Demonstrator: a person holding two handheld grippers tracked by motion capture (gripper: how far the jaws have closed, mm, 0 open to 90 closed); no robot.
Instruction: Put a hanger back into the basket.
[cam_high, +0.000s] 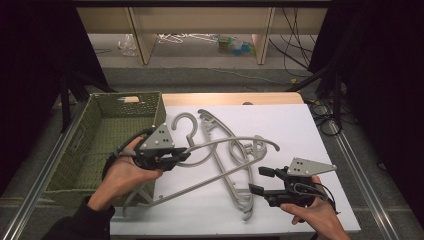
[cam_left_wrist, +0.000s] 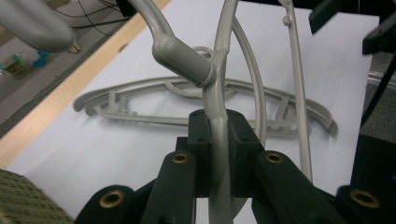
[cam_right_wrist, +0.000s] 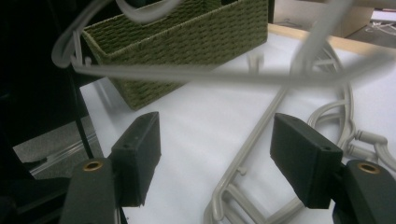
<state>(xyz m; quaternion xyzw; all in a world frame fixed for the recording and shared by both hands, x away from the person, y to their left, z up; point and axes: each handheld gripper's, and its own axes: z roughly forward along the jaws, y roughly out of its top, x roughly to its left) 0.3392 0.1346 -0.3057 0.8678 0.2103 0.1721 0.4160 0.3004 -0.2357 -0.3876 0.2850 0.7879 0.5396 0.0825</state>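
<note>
At the left edge of the white worktop (cam_high: 300, 125) stands an olive-green woven basket (cam_high: 107, 137), open and seemingly bare inside. Just right of it the left gripper (cam_high: 172, 157) is clamped tight on the curved arm of a pale grey plastic coat hanger (cam_high: 200, 192), close below the stubby neck where its hook (cam_high: 182, 122) joins — the left gripper view shows both black pads pressed flat against the bar. The hanger hangs tilted in that grip, one end low near the worktop's front-left corner, the other arcing out over the middle. Under it, two more grey plastic hangers (cam_high: 235, 165) lie crossed on the sheet, their arms and hooks overlapping near the centre. Toward the front-right corner the right gripper (cam_high: 260, 180) points left at the pile with its jaws standing apart and nothing between them; the right gripper view looks through the gap at a bar of a lying hanger. Judged from this, the step in hand is carrying the gripped hanger to the basket. Doing it well likely means lifting until the low end clears the wicker rim, keeping the hook free of the crossed pair, and turning the hanger lengthwise along the basket before lowering — the free gripper ready to steady the pile if it snags.
</note>
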